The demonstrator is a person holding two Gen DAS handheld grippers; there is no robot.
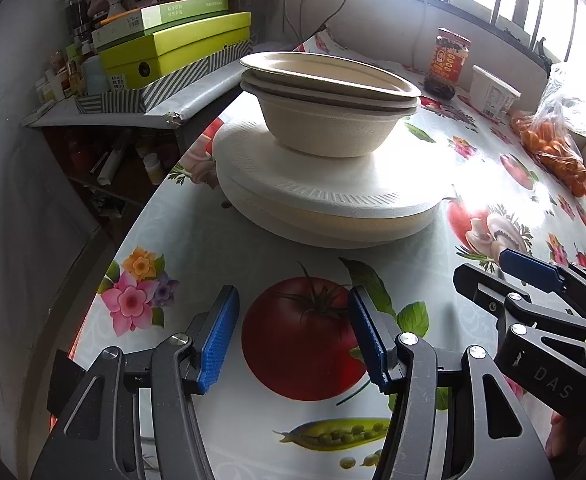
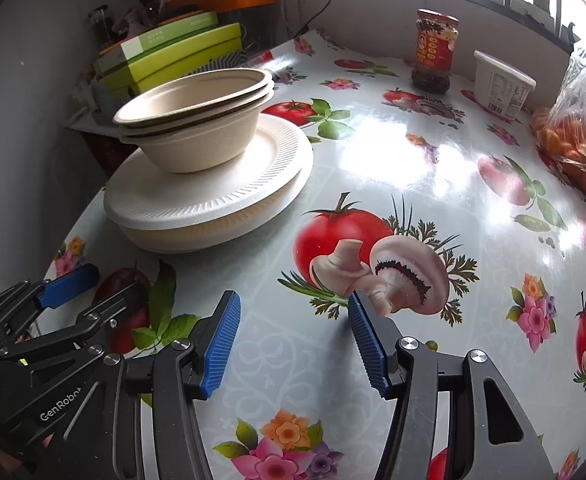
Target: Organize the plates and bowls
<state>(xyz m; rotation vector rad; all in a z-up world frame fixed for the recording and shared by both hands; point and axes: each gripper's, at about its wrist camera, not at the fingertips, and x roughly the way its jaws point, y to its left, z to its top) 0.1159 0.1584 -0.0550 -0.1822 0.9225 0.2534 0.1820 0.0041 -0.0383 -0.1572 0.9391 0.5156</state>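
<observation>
Three nested beige bowls [image 1: 325,120] [image 2: 201,136] stand on a stack of white plates [image 1: 325,192] [image 2: 209,200] near the table's left edge. My left gripper [image 1: 293,340] is open and empty, low over the table, short of the stack. My right gripper [image 2: 293,336] is open and empty, to the right of the stack and nearer than it. The right gripper shows in the left wrist view [image 1: 533,276]. The left gripper shows in the right wrist view [image 2: 69,284].
The table [image 2: 413,152] has a glossy cloth printed with fruit and flowers. At the back stand a sauce jar [image 2: 433,54], a white tub [image 2: 501,84] and a bag of oranges [image 2: 577,144]. A side shelf with green boxes [image 1: 173,48] is left of the table.
</observation>
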